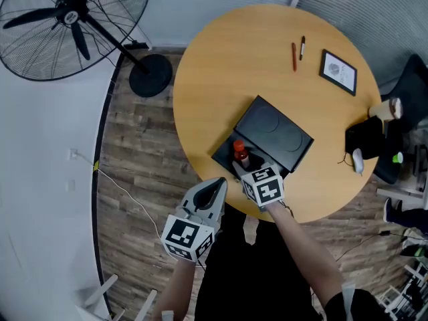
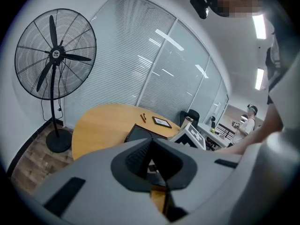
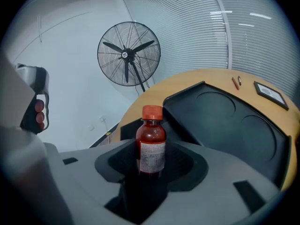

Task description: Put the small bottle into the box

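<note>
A small brown bottle (image 3: pixel 151 144) with an orange cap and a white label stands upright between the jaws of my right gripper (image 3: pixel 150 170), which is shut on it. In the head view the small bottle (image 1: pixel 240 154) hangs over the near end of the black box (image 1: pixel 267 134) on the round wooden table (image 1: pixel 221 59), just ahead of the right gripper (image 1: pixel 249 171). The box (image 3: pixel 225 121) has two round hollows in its dark inside. My left gripper (image 1: pixel 217 187) stays off the table's near edge, jaws shut and empty; its own view shows the left gripper (image 2: pixel 151 161) closed.
Two pens (image 1: pixel 297 52) and a framed picture (image 1: pixel 338 71) lie at the table's far right. A standing fan (image 1: pixel 73 19) is on the floor to the left. A cup (image 1: pixel 386 109) and dark gear (image 1: pixel 368 139) sit at the right edge.
</note>
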`<control>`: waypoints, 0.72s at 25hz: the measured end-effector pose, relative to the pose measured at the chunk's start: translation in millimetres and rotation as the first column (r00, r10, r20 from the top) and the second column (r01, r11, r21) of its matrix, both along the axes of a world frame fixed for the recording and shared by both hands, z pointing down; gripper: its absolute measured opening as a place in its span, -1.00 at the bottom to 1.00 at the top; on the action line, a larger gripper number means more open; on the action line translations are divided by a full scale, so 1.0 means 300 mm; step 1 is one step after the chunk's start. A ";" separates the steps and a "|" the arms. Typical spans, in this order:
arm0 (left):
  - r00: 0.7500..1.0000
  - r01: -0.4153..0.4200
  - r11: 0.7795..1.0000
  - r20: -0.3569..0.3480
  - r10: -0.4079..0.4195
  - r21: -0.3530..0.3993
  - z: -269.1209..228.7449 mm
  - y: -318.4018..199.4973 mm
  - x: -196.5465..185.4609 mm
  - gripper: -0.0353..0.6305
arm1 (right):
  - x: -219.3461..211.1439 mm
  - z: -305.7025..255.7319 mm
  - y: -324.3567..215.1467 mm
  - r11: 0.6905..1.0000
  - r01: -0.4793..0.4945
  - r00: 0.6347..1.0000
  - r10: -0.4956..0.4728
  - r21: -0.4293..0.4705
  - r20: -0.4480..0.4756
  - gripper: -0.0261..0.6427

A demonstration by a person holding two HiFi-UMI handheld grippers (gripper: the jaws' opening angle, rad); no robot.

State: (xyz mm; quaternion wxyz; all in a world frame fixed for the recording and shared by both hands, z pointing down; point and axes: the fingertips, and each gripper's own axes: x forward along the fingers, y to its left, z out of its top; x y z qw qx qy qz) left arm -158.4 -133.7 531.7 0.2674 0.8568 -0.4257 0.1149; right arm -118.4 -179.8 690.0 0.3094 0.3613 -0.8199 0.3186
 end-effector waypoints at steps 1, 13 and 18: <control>1.000 -0.002 1.000 -0.003 0.002 -0.002 0.002 0.000 0.001 -0.91 | -0.004 0.010 0.001 1.000 0.000 1.000 0.000 -0.007 -0.006 -0.31; 0.999 0.002 0.999 -0.038 -0.003 -0.034 0.041 0.043 0.002 -0.91 | -0.029 0.068 -0.001 0.998 -0.024 1.000 0.023 -0.064 -0.011 -0.31; 0.999 0.012 0.999 -0.043 -0.014 -0.035 0.046 0.040 -0.004 -0.91 | -0.037 0.072 -0.018 0.997 -0.026 1.000 0.026 -0.069 -0.004 -0.31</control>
